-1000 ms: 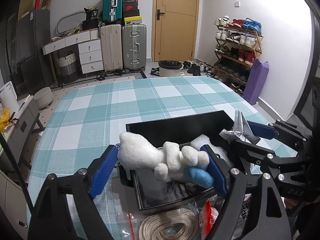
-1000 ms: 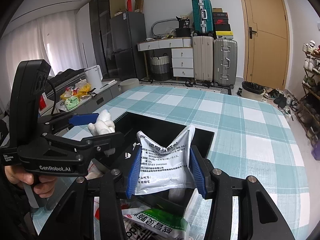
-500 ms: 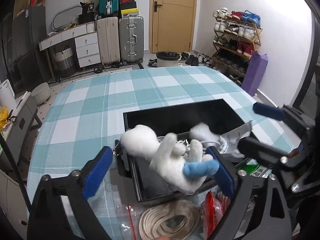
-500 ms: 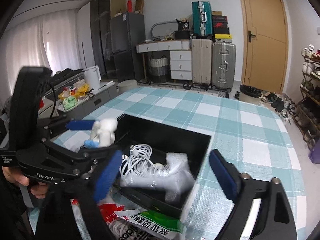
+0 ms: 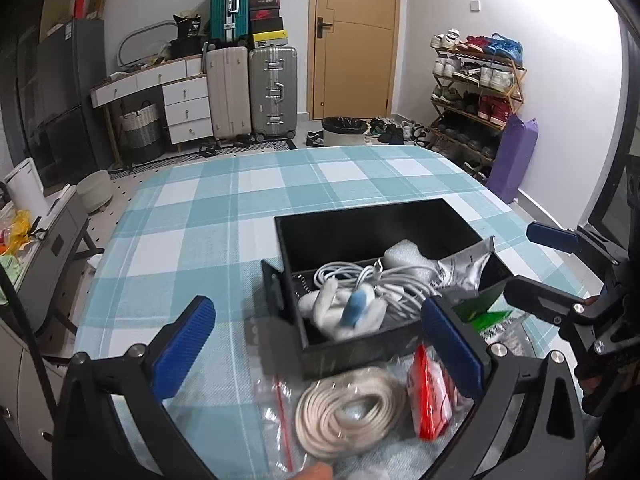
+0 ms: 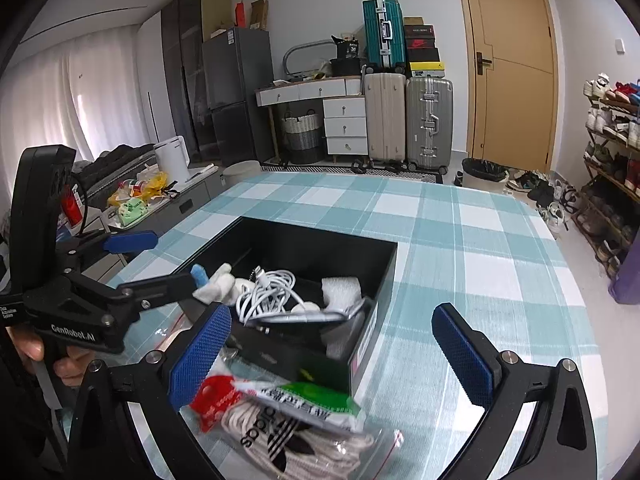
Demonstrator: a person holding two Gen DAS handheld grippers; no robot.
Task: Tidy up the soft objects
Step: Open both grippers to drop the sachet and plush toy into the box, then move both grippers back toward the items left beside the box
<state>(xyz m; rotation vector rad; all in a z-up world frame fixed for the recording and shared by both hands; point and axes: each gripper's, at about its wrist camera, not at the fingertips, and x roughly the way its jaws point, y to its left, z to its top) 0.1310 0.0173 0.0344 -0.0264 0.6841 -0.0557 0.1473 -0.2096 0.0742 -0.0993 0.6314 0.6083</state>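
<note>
Both grippers stand spread wide and empty: the left gripper [image 5: 316, 332] hangs over the box's near end, the right gripper [image 6: 332, 344] over its near corner. Inside the box [image 5: 360, 220] lie the plush [image 5: 344, 312], a white cable [image 6: 268, 284] and a silver pouch [image 5: 464, 268]. A bagged rope coil [image 5: 348, 416], a red packet [image 5: 430, 392] and bagged socks [image 6: 280, 440] wait on the table just outside. Judging by that, the next grasp should pinch one bag's bulk, not its slippery film.

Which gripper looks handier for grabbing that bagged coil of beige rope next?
Probably left. The left gripper is open with the bagged rope coil directly below its fingers. The right gripper, also open, hovers over the packaged socks instead.
</note>
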